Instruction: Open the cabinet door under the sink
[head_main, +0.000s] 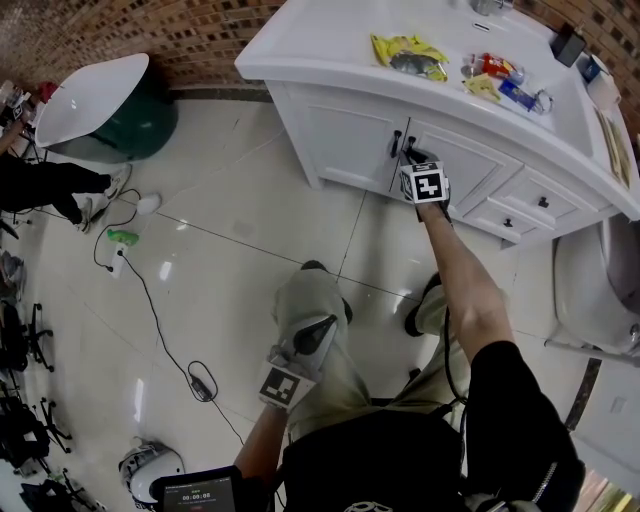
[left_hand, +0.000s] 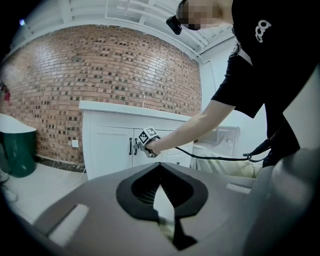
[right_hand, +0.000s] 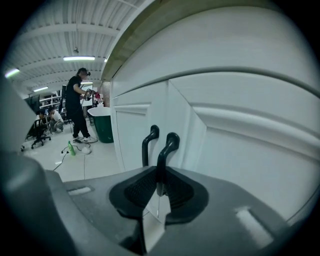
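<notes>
Cabinetry fills the far side of the scene: a white vanity cabinet (head_main: 300, 115) stands on the glossy pale tiled floor (head_main: 230, 250), with coloured packets (head_main: 410, 52) scattered on its white worktop (head_main: 320, 40). The task's thing, the right-hand white panelled cabinet door (head_main: 462, 165), sits in the cabinet's front and looks to be shut, flush with its neighbour. Its black curved metal handle (right_hand: 167, 147) stands upright beside the twin handle (right_hand: 148, 142) of the other door. The right tool (right_hand: 159, 186), at the end of an outstretched arm, pinches that nearer handle between its pads, probably because the bar is the only purchase for pulling the door outward. The left tool (left_hand: 160, 170) hangs low over the person's knee with its jaws pressed together on nothing, probably kept clear of the door's swing.
</notes>
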